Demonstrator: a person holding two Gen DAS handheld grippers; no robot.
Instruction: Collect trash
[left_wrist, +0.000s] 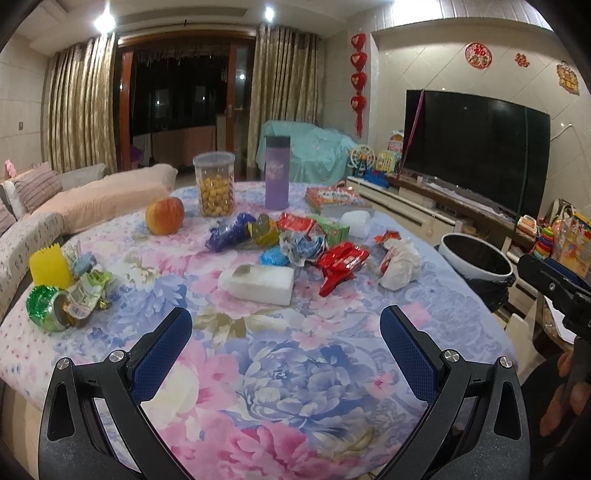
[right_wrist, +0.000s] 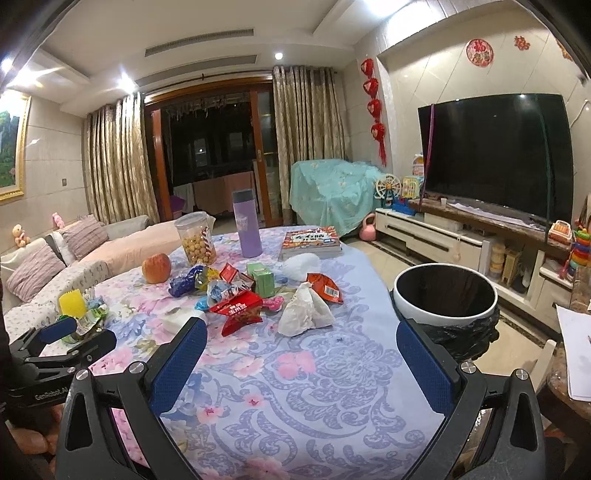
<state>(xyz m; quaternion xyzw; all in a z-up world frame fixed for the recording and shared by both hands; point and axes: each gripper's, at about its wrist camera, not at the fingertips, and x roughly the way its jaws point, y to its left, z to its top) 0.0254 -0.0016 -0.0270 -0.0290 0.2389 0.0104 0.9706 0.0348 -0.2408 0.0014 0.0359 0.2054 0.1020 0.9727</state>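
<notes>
Several pieces of trash lie mid-table: a red wrapper (left_wrist: 341, 264) (right_wrist: 240, 310), a crumpled white bag (left_wrist: 400, 264) (right_wrist: 304, 312), a white foam block (left_wrist: 258, 282), a blue wrapper (left_wrist: 229, 232) and a green carton (right_wrist: 260, 278). A crushed green can (left_wrist: 46, 308) and wrappers lie at the left edge. A white bin with a black liner (left_wrist: 476, 264) (right_wrist: 443, 295) stands right of the table. My left gripper (left_wrist: 286, 330) is open and empty above the near tablecloth. My right gripper (right_wrist: 301, 341) is open and empty, short of the white bag.
An apple (left_wrist: 165, 215), a jar of yellow balls (left_wrist: 215, 184), a purple bottle (left_wrist: 277, 173) and a stack of books (left_wrist: 338, 201) stand at the far side of the table. A sofa (left_wrist: 92, 195) is left, a TV stand (right_wrist: 461, 236) right.
</notes>
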